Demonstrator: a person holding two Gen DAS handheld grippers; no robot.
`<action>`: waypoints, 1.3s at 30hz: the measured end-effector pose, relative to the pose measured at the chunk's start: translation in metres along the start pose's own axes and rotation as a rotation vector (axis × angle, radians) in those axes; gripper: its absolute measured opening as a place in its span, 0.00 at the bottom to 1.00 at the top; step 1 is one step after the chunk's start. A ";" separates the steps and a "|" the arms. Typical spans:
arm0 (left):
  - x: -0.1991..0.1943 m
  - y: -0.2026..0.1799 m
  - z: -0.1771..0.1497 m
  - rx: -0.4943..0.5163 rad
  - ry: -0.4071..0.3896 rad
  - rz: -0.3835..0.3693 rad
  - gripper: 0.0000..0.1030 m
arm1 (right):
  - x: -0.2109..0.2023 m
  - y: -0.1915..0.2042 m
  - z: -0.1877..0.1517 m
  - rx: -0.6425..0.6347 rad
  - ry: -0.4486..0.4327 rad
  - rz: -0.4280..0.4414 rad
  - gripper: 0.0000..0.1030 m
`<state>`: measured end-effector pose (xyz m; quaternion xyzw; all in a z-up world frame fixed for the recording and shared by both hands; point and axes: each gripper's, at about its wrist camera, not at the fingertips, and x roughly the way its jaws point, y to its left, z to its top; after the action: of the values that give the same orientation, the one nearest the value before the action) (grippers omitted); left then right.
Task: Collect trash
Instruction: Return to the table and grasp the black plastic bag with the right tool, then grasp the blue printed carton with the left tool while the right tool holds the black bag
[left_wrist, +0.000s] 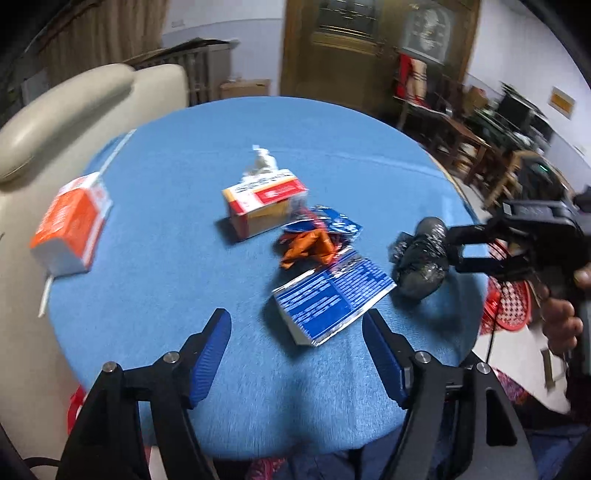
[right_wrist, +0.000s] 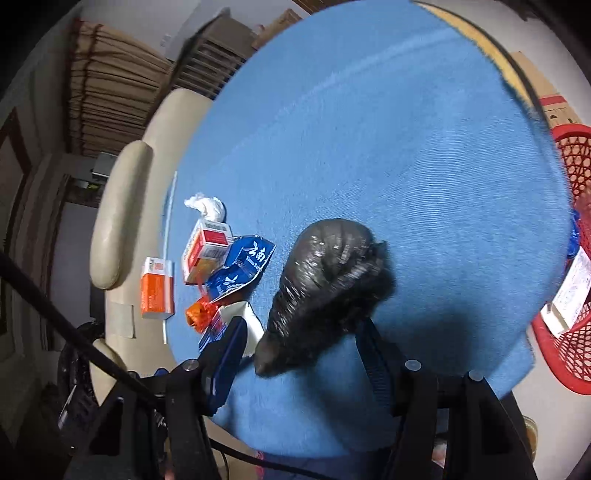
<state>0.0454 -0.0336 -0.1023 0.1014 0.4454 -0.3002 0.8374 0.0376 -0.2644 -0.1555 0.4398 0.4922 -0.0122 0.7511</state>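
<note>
Crinkled glossy black plastic bag between right gripper jaws.

I see a round table under a blue cloth, with a beige padded chair pushed against its far-left edge. Behind the table I can make out a wooden door with a glass panel, a radiator by the white wall, and a cardboard box on the floor. Brown curtains hang beyond the chair. To the right I see dark wooden furniture, blurred.
</note>
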 end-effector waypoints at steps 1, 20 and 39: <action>0.005 -0.001 0.003 0.030 0.003 -0.019 0.72 | 0.004 0.003 0.002 0.002 0.001 -0.026 0.63; 0.058 -0.015 -0.001 0.255 -0.010 -0.148 0.75 | 0.040 0.042 -0.004 -0.178 -0.061 -0.273 0.40; 0.001 -0.046 -0.028 0.075 -0.127 -0.165 0.68 | -0.066 0.019 -0.052 -0.329 -0.302 -0.153 0.40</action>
<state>-0.0009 -0.0589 -0.1147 0.0762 0.3869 -0.3905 0.8319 -0.0256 -0.2447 -0.1002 0.2661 0.4013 -0.0544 0.8747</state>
